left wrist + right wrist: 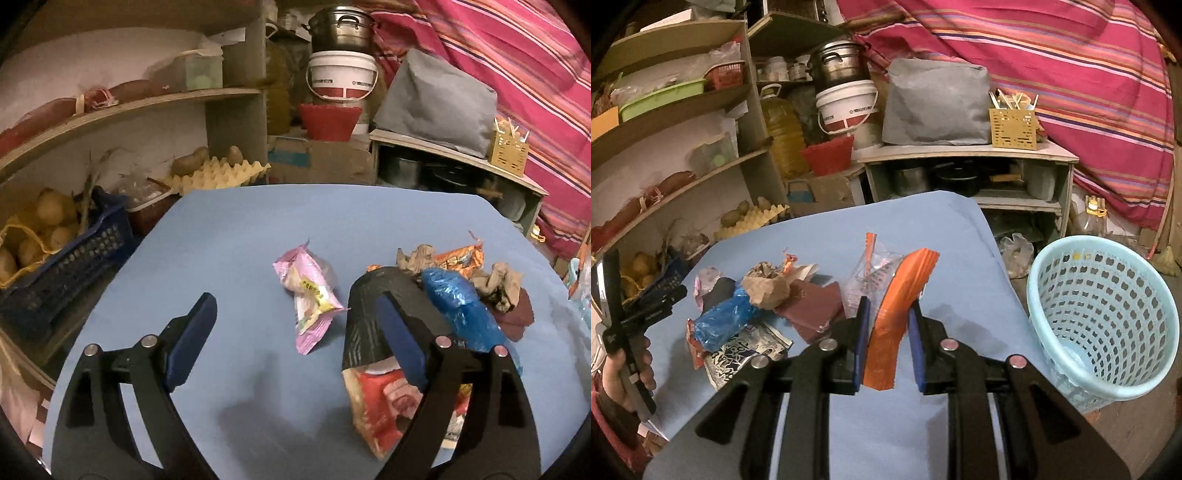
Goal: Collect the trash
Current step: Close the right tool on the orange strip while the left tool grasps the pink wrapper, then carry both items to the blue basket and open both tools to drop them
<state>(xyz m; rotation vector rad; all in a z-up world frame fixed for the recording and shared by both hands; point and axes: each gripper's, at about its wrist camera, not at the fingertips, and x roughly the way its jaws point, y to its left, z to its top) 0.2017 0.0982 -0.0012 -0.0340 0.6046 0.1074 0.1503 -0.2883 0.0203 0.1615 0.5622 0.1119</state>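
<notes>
A pink wrapper (308, 291) lies flat, alone, left of a pile of crumpled wrappers (757, 310). An orange wrapper (897, 310) stands bent. A pale blue basket (1108, 317) sits tilted, far right.

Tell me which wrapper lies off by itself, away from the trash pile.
The pink wrapper: it lies alone on the blue table, while the others cluster together around the blue plastic bag. The left gripper is open near it.

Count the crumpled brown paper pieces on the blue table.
2: one brown paper farther back, another right of the blue plastic bag. Others may be hidden underneath.
</notes>
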